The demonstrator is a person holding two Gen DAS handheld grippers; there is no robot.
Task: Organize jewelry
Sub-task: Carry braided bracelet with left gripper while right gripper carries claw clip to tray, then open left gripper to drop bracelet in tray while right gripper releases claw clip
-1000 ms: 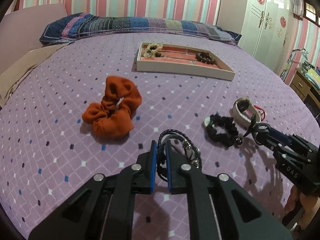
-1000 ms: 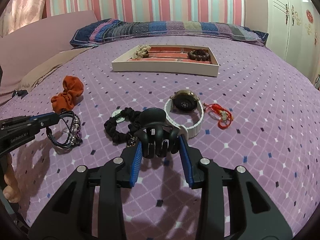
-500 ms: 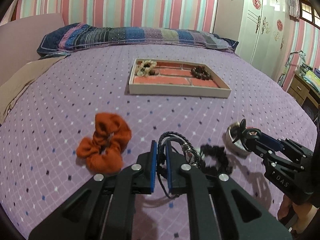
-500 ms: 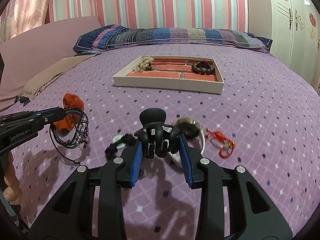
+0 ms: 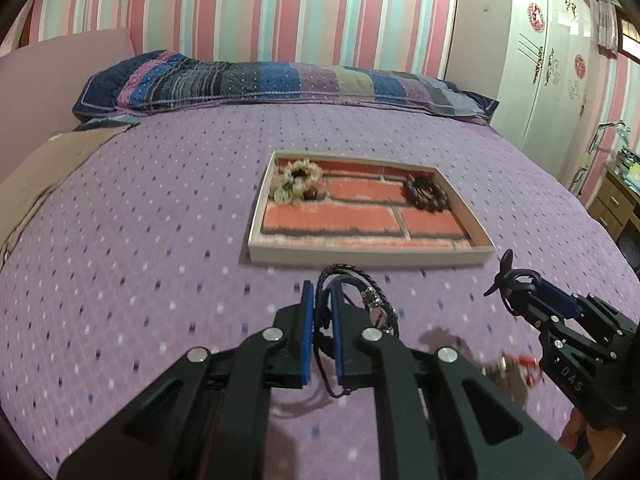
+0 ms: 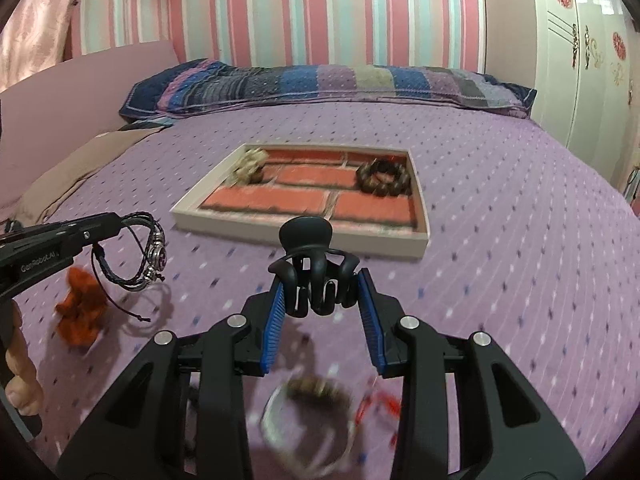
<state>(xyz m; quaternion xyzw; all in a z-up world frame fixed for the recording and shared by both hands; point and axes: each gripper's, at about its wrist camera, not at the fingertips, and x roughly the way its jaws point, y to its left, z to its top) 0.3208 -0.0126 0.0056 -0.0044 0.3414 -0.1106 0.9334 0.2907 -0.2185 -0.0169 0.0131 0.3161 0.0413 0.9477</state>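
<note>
up above the purple bed point(image 5: 120, 240), both grippers are raised and aimed toward the tray point(image 5: 368, 256) lying flat in the middle of the cover. the left gripper point(image 5: 320, 304) is nearly closed, its blue pads pinching a black braided bracelet point(image 5: 360, 296) with silver beads; in the right wrist view that bracelet point(image 6: 140, 256) dangles off the tip of the left gripper point(image 6: 116, 220), clear of the bed, a loose cord hanging under it. the right gripper point(image 6: 322, 292) is partly open, its pads clamped on the sides of a black claw hair clip point(image 6: 312, 268), the clip's rounded tab pointing up toward the tray point(image 6: 296, 236). inside the tray, a pale bead bracelet point(image 5: 298, 184) sits at the far left and a dark bead bracelet point(image 5: 426, 194) at the far right. an orange scrunchie point(image 6: 80, 308) lies on the bed below the left gripper, and a watch point(image 6: 308, 396) and a red cord point(image 6: 380, 404) lie blurred under the right one.
</note>
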